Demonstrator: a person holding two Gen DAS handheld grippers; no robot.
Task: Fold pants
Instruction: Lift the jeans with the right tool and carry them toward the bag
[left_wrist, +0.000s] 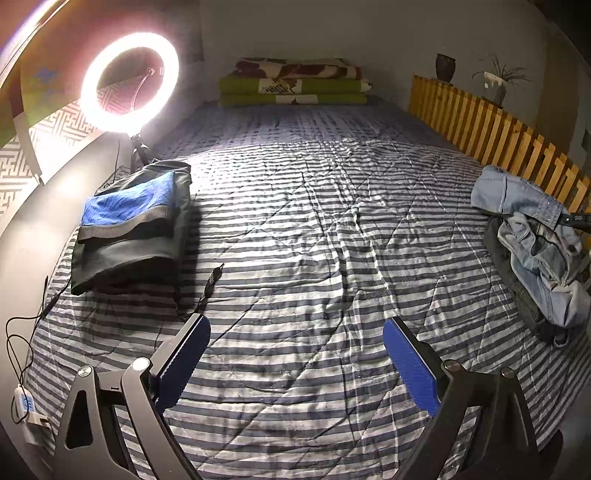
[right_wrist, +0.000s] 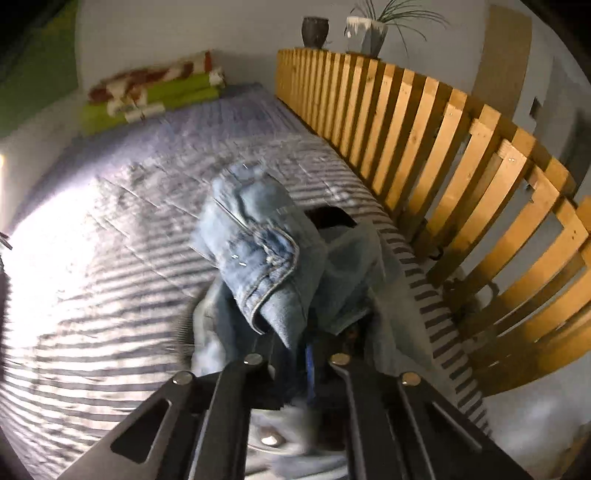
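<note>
jeans (right_wrist: 258, 258): crumpled heap by the wooden fence (right_wrist: 443, 166), on the striped bed (left_wrist: 295, 240)
right tongs (right_wrist: 310, 354): pinching the jeans
left tongs (left_wrist: 295, 354): spread, holding nothing
feel: soft, floppy, a bit heavy
best hold: the thick waistband

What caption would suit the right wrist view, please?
Right claw shut on crumpled light-blue jeans beside the wooden slat rail.

Lit ring light (left_wrist: 129, 82) left of striped quilt (left_wrist: 314, 221); folded blankets (left_wrist: 293, 83) at far end; wooden slat rail (right_wrist: 424, 147) right.
</note>
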